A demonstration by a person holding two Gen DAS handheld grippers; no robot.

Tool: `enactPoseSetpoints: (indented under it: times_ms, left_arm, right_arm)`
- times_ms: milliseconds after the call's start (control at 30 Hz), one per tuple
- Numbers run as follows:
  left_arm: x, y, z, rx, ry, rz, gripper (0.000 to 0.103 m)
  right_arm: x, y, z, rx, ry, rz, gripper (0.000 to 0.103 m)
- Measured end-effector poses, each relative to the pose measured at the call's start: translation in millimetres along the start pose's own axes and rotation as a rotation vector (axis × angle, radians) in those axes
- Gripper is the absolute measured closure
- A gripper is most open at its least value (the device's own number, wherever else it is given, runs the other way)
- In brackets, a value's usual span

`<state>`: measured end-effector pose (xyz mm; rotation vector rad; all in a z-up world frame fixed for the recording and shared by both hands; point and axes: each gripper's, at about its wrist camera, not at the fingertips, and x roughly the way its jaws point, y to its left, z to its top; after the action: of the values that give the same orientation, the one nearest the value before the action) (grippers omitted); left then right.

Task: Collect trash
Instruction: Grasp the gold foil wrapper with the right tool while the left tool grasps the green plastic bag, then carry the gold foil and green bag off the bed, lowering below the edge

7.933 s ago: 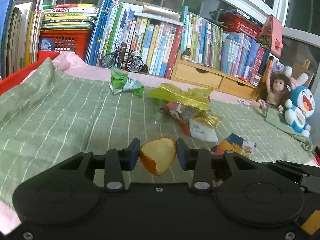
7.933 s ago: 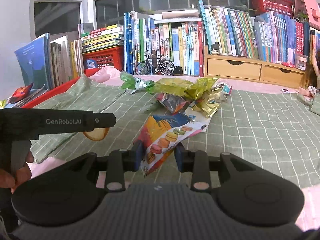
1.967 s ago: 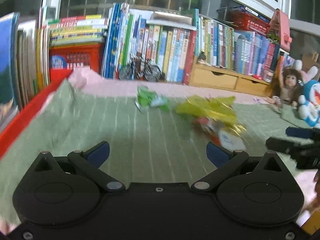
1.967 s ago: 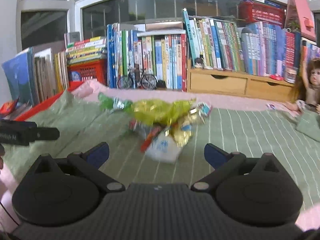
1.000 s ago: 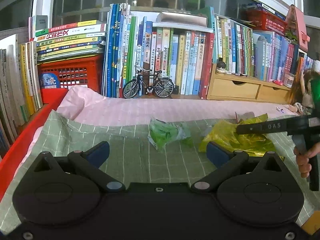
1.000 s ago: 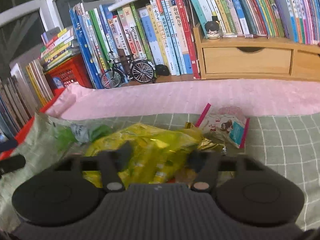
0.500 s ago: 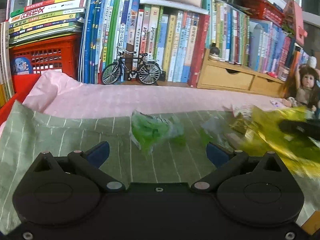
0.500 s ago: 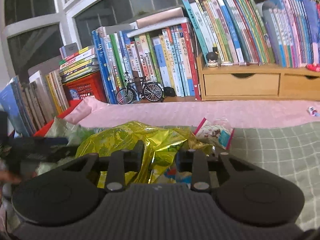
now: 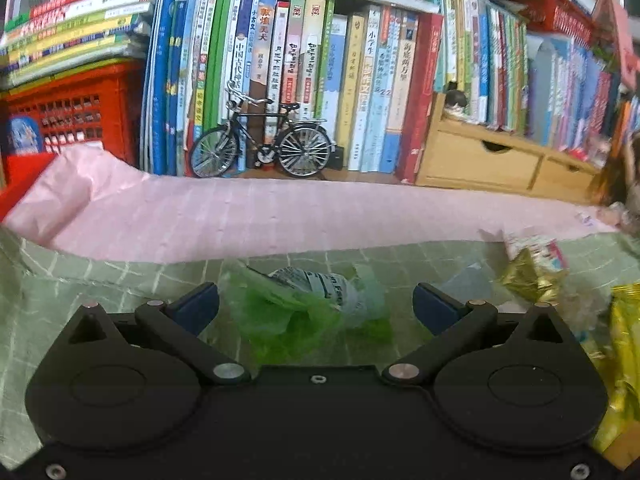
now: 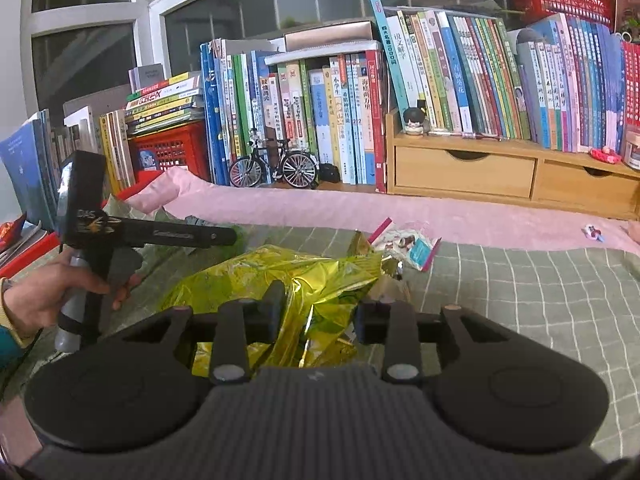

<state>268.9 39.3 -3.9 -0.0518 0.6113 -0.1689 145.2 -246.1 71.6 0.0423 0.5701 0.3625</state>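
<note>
Left wrist view shows the left gripper (image 9: pixel 316 304) spread wide around the crumpled green plastic wrapper (image 9: pixel 304 312) near the green checked cloth's (image 9: pixel 100 284) far edge; next it must squeeze. The right gripper (image 10: pixel 318 312) pinches the shiny yellow foil bag (image 10: pixel 280 276), its jaws opening a little.

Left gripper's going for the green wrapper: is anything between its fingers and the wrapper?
Nothing visible blocks it. The left gripper is wide open, and the crumpled green wrapper lies on the checked cloth between its fingers, with clear gaps on both sides.
</note>
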Motion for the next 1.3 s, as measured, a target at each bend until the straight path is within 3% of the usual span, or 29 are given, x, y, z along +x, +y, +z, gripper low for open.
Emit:
enactPoseSetpoints:
  times_ms: [167, 267, 600, 967, 1300]
  left_arm:
    - [3, -4, 2, 0.012, -0.011, 0.024, 0.002]
    - [9, -3, 2, 0.013, 0.022, 0.029, 0.022]
    - [-6, 3, -4, -0.039, 0.022, -0.011, 0.025]
    - [-91, 9, 1, -0.035, -0.064, -0.077, 0.025]
    - [-160, 0, -22, 0.024, -0.096, -0.125, 0.025]
  right_arm:
    - [1, 0, -6, 0.015, 0.006, 0.014, 0.063]
    - [-2, 3, -8, 0.019, 0.000, 0.021, 0.063]
    - [-17, 15, -11, 0.013, -0.009, 0.030, 0.063]
    - [-35, 32, -19, 0.041, -0.018, 0.054, 0.063]
    - [-61, 58, -31, 0.016, 0.003, 0.057, 0.063]
